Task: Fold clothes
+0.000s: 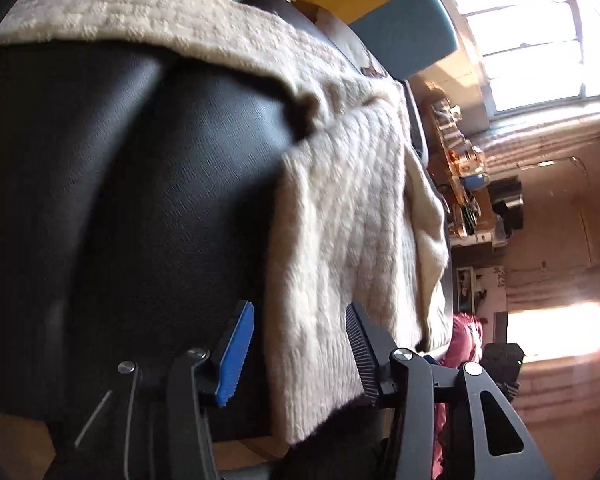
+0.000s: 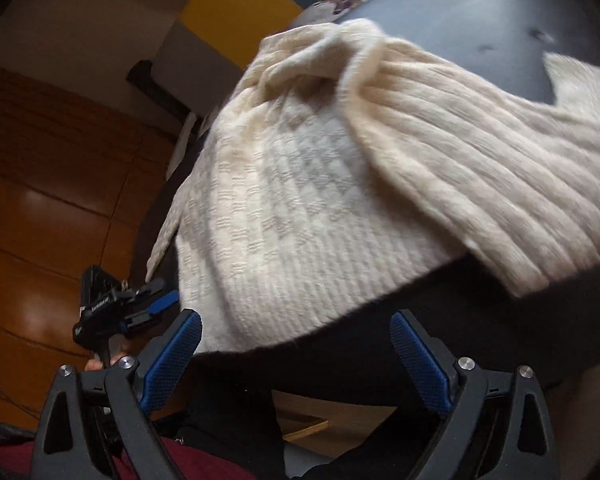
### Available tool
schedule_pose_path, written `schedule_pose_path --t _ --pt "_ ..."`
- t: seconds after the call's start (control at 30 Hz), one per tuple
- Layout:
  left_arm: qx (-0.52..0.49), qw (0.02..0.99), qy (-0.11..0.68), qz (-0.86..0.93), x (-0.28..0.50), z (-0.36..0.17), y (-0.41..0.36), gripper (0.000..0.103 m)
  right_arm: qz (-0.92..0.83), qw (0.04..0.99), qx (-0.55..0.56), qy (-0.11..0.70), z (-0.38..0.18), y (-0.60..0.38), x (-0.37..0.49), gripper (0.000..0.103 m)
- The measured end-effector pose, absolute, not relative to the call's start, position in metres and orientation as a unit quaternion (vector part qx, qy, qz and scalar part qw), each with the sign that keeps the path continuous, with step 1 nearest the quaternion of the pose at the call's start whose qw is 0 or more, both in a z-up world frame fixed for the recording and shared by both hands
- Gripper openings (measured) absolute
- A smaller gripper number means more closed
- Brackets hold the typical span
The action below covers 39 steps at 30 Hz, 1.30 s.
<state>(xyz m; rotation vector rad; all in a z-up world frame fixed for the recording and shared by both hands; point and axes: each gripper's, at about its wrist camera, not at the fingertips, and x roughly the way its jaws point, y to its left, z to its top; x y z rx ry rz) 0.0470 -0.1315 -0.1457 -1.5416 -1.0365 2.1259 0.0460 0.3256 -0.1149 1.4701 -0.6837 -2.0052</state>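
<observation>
A cream knit sweater (image 1: 340, 208) lies spread over a black leather surface (image 1: 120, 200), one sleeve stretching away to the top left. My left gripper (image 1: 300, 344) is open, and the sweater's near hem edge lies in the gap between its fingers, not pinched. The right wrist view shows the same sweater (image 2: 300, 200) with a ribbed part folded across its upper right. My right gripper (image 2: 296, 356) is open just below the rounded hem, over the black surface (image 2: 480, 320), with nothing between its blue pads (image 2: 172, 356). The left gripper (image 2: 112, 308) also shows at the left.
A yellow and teal panel (image 1: 404, 28) stands behind the black surface. Bright windows (image 1: 532, 40) and a cluttered shelf (image 1: 460, 168) fill the room's far side. Dark red cloth (image 1: 464, 340) lies near the surface's edge. A brown wooden floor (image 2: 40, 200) lies to the left.
</observation>
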Motion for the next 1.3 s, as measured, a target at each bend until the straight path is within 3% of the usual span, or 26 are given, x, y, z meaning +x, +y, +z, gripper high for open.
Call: schedule_pose_path --t 0.2,0.27,0.3,0.33,0.37,0.4,0.47,0.63,0.8,1.03,1.1,1.13,1.23,1.3 --pt "-0.538 0.15 -0.304 0.771 0.041 -0.141 -0.1 0.059 -0.768 0.233 0.52 -0.294 -0.142 0.343 0.032 0.096" --pt "-0.537 0.148 -0.299 0.775 0.038 -0.141 -0.098 0.06 -0.781 0.216 0.502 -0.303 -0.142 0.345 0.026 0.091" --pt "-0.536 0.144 -0.293 0.779 0.036 -0.139 -0.096 0.053 -0.786 0.206 0.495 -0.309 -0.143 0.346 0.023 0.091" --pt "-0.54 0.137 -0.285 0.78 0.034 -0.139 -0.094 0.022 -0.791 0.197 0.486 -0.314 -0.144 0.346 0.019 0.091" --pt "-0.547 0.131 -0.292 0.774 0.031 -0.144 -0.095 0.01 -0.795 0.192 0.479 -0.318 -0.144 0.347 0.016 0.085" --pt "-0.553 0.126 -0.299 0.767 0.027 -0.15 -0.097 0.01 -0.797 0.183 0.479 -0.318 -0.144 0.348 0.012 0.076" --pt "-0.552 0.129 -0.32 0.759 0.038 -0.153 -0.11 0.009 -0.795 0.16 0.493 -0.316 -0.15 0.349 0.005 0.007" --pt "-0.545 0.144 -0.324 0.76 0.036 -0.142 -0.112 0.008 -0.791 0.169 0.501 -0.308 -0.15 0.35 0.006 0.006" --pt "-0.485 0.21 -0.411 0.743 0.033 -0.107 -0.143 0.007 -0.815 0.226 0.456 -0.276 -0.106 0.34 0.031 0.006" --pt "-0.549 0.155 -0.442 0.692 0.022 -0.151 -0.162 0.008 -0.787 0.236 0.502 -0.269 -0.123 0.328 0.032 0.009" --pt "-0.554 0.144 -0.451 0.685 0.03 -0.16 -0.17 0.016 -0.763 0.26 0.511 -0.298 -0.127 0.33 0.033 0.024" --pt "-0.556 0.138 -0.455 0.681 0.034 -0.165 -0.173 0.027 -0.755 0.27 0.511 -0.309 -0.126 0.333 0.036 0.029" --pt "-0.543 0.129 -0.446 0.7 0.051 -0.167 -0.176 0.052 -0.756 0.255 0.521 -0.304 -0.132 0.347 0.044 0.03" --pt "-0.533 0.127 -0.433 0.716 0.061 -0.166 -0.174 0.056 -0.749 0.228 0.527 -0.33 -0.147 0.363 0.044 0.032"
